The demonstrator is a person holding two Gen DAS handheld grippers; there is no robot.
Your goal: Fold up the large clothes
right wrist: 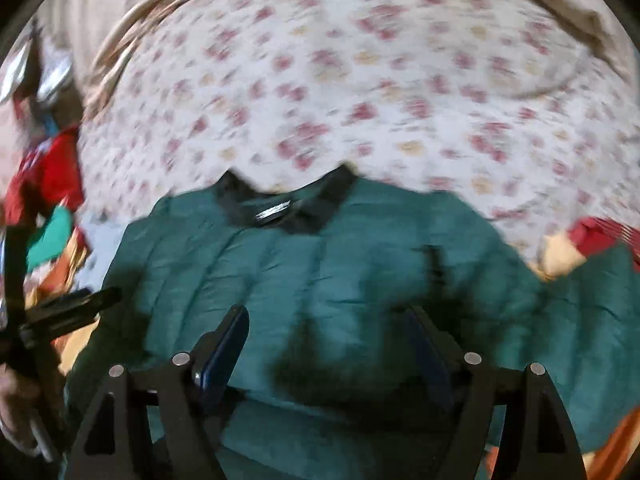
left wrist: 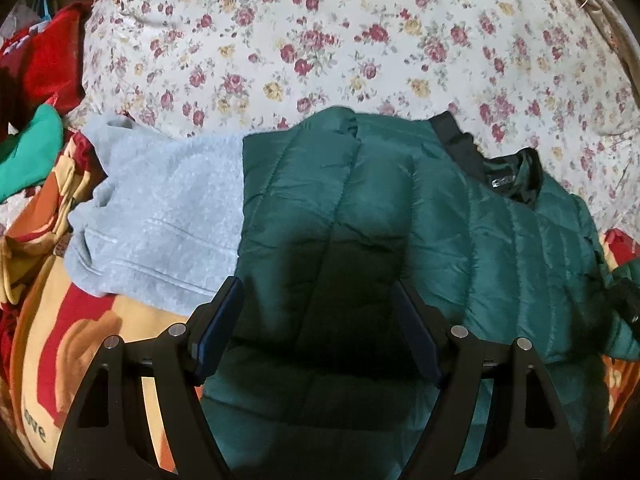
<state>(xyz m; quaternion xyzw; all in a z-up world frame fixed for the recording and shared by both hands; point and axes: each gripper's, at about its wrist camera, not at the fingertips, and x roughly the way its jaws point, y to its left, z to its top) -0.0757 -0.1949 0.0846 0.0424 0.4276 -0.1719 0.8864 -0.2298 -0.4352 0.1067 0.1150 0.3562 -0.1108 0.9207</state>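
A dark green quilted puffer jacket point(left wrist: 380, 216) lies spread on the bed, its black collar point(left wrist: 516, 180) at the upper right. My left gripper point(left wrist: 318, 292) is open and empty, hovering over the jacket's left part. In the blurred right wrist view the jacket point(right wrist: 320, 272) fills the lower half, with the black collar point(right wrist: 288, 208) and its label at the far edge. My right gripper point(right wrist: 326, 316) is open and empty above the jacket's middle. The left gripper point(right wrist: 76, 304) shows at the left edge of that view.
A grey fleece garment point(left wrist: 160, 212) lies just left of the jacket. A floral sheet point(left wrist: 340, 40) covers the bed behind. A red and orange blanket point(left wrist: 80, 340) lies at the lower left. Red point(left wrist: 44, 60) and light green point(left wrist: 28, 152) clothes are piled at the far left.
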